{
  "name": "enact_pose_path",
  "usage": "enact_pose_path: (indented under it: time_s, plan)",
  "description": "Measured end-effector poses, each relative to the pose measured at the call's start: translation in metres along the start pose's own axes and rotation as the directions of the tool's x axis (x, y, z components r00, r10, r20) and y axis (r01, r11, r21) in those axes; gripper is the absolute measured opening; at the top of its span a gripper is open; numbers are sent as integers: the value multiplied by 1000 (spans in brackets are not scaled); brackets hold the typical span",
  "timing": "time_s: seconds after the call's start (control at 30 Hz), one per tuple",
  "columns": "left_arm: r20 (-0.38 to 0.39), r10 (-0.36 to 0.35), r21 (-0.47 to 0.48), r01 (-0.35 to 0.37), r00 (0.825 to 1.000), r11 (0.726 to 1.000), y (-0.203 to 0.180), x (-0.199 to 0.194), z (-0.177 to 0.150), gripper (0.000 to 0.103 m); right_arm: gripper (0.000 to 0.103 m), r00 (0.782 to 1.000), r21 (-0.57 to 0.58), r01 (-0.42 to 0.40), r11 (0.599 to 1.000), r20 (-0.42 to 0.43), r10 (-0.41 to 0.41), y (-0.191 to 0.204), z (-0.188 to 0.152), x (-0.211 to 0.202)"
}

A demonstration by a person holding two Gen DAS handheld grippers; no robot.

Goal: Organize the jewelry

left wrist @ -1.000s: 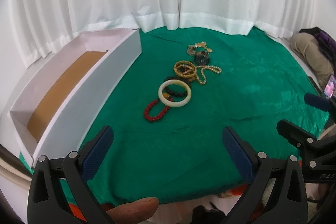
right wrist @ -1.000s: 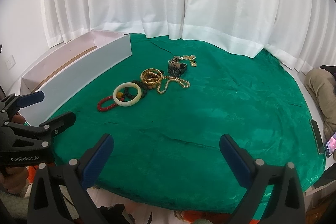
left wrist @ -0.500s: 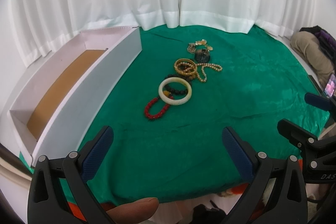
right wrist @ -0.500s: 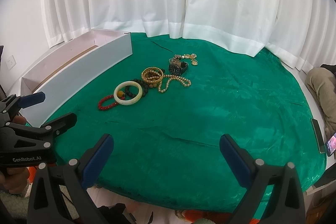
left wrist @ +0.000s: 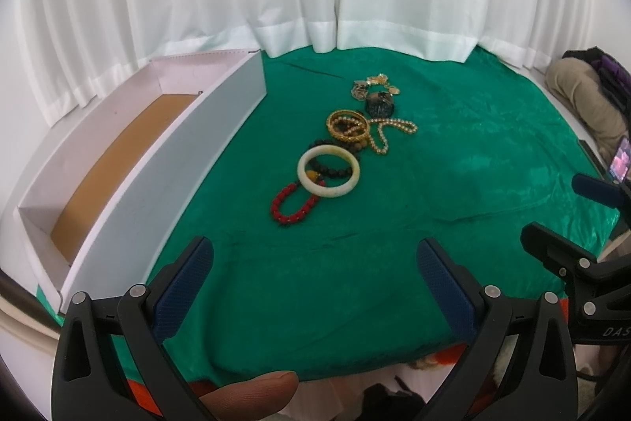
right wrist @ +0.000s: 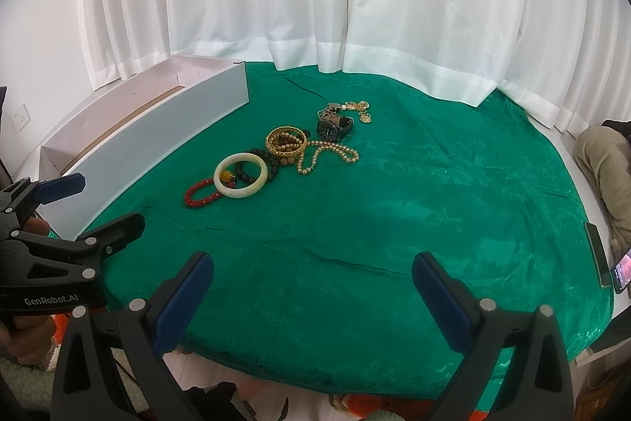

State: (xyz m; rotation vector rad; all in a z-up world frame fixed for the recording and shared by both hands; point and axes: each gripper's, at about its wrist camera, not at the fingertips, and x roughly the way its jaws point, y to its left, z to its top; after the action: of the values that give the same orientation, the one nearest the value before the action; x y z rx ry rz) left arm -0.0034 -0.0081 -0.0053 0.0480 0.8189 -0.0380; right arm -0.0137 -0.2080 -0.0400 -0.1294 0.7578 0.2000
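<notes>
A line of jewelry lies mid-table on the green cloth: a red bead bracelet (left wrist: 292,207), a white jade bangle (left wrist: 328,172) over a black bead bracelet, gold bangles (left wrist: 348,125), a pearl necklace (left wrist: 390,135), a black watch (left wrist: 380,106) and gold charms (left wrist: 374,83). The same bangle (right wrist: 240,175) and watch (right wrist: 334,129) show in the right wrist view. My left gripper (left wrist: 315,269) and right gripper (right wrist: 313,275) are both open and empty, near the table's front edge. A long white box (left wrist: 118,160) with a brown floor stands at the left.
White curtains hang behind the table. A phone (right wrist: 622,271) and clothing (left wrist: 583,101) lie off the right edge. The cloth (right wrist: 434,184) has creases near the front. The left gripper (right wrist: 86,208) shows at the left of the right wrist view.
Both grippers have moved slightly forward toward the jewelry; the jewelry appears a little nearer. Both stay open.
</notes>
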Motion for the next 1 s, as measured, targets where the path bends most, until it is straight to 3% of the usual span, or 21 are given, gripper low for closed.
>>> enact_pose_path:
  time_s: [1.0]
  plan:
    - [8, 8, 9, -9, 1000, 1000, 3, 2, -3, 103, 103, 1000, 2, -4, 1000, -3, 4, 0, -2, 2]
